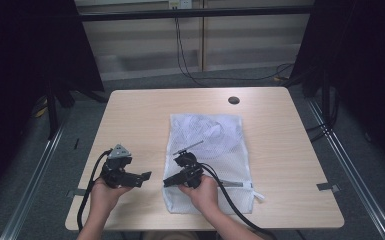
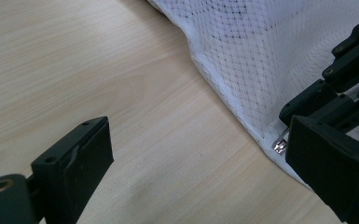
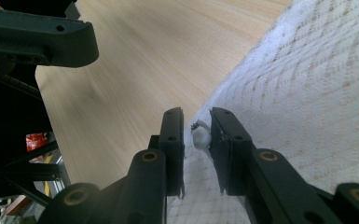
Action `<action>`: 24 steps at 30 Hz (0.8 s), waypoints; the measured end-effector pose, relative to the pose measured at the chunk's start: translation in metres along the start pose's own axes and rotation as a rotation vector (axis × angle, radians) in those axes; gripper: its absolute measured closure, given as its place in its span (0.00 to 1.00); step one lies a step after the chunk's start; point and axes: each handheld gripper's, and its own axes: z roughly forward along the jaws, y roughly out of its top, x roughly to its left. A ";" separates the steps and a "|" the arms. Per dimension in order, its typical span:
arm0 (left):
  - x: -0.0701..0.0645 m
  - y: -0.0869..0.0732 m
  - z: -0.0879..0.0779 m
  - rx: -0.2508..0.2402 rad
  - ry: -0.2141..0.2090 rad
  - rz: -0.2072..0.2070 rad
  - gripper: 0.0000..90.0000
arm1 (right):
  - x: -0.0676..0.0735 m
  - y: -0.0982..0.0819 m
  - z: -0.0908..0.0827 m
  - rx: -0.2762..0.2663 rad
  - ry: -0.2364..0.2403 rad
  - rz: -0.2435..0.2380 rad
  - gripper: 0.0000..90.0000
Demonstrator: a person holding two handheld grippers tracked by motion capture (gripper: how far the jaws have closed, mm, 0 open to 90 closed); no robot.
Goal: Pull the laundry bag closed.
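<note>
High view, worktop [image 1: 140, 115]: pale wood, set square to the camera, with a small dark round disc [image 1: 233, 100] near its far edge.
High view, mesh bag [image 1: 210, 145]: white netting lying flat on the worktop, right of centre, reaching toward the near edge.
High view, left gripper [image 1: 141, 178]: held low over bare wood just left of the bag, pointing toward it.
High view, right gripper [image 1: 169, 182]: held at the bag's near left corner, pointing left toward the other gripper.
Left gripper view, left gripper [image 2: 200, 163]: jaws spread wide, with bare wood between them and the bag's hemmed edge running past the right jaw.
Left gripper view, zipper pull [image 2: 280, 145]: small metal tab at the bag's edge, just beside the right gripper's black linkage.
Right gripper view, right gripper [image 3: 196, 128]: jaws nearly together, a narrow gap left; the white tab and metal pull sit in that gap, and whether the pads press on them cannot be told.
Right gripper view, mesh bag [image 3: 317, 93]: fills the right side, wood to the left.
</note>
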 end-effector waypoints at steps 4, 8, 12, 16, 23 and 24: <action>0.000 0.000 0.000 0.006 0.002 0.002 0.08 | 0.000 0.000 0.004 0.009 -0.005 0.004 0.83; 0.000 0.000 0.000 0.009 0.004 0.003 0.08 | 0.000 0.000 0.007 0.014 -0.009 0.001 0.85; -0.001 0.000 0.000 0.001 0.005 -0.006 0.08 | 0.001 0.000 0.010 0.016 -0.014 -0.016 0.91; -0.001 0.000 0.000 0.000 -0.008 -0.005 0.08 | -0.001 0.000 0.011 0.018 -0.017 -0.007 0.93; -0.001 0.000 0.001 0.005 -0.026 0.004 0.11 | 0.001 0.001 0.005 0.013 -0.016 -0.017 0.95; -0.001 0.000 0.001 0.003 -0.031 -0.001 0.11 | 0.001 0.001 0.003 0.006 -0.012 -0.020 0.96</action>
